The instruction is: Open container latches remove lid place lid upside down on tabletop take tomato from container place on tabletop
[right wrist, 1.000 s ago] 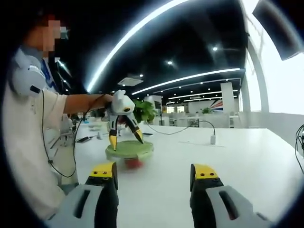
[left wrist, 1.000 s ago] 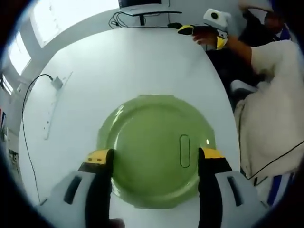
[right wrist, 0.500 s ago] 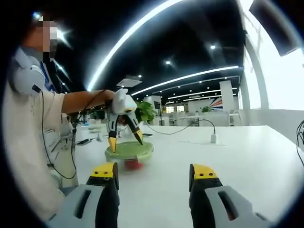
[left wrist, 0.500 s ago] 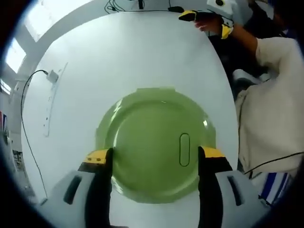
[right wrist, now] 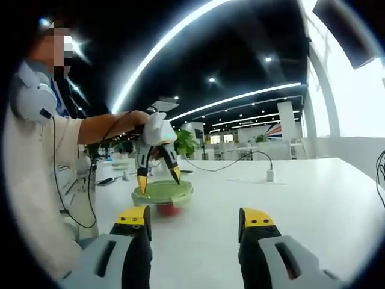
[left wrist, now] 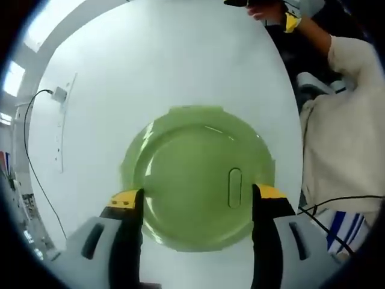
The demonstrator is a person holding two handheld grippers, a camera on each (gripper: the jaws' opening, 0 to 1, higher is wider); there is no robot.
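Note:
From straight above, the left gripper view looks down on a round green lid (left wrist: 198, 180) sitting on its container on the white table (left wrist: 150, 66). A small oval tab (left wrist: 234, 188) shows on the lid. My left gripper (left wrist: 198, 198) is open, its yellow-tipped jaws spread above the lid's near half. In the right gripper view the container (right wrist: 162, 195) stands at mid-left with a red tomato (right wrist: 168, 209) visible through its clear wall, and the left gripper (right wrist: 157, 176) hangs open just above the lid. My right gripper (right wrist: 194, 218) is open over bare table, far from the container.
A person in a white shirt (left wrist: 343, 132) stands at the table's right edge. A white adapter with a black cable (left wrist: 59, 93) lies far left; the same adapter (right wrist: 271, 176) shows in the right gripper view. The other gripper's yellow tip (left wrist: 291, 21) shows at top right.
The left gripper's camera has drifted slightly over the lid, which now sits a little higher in its view. The right gripper has barely moved.

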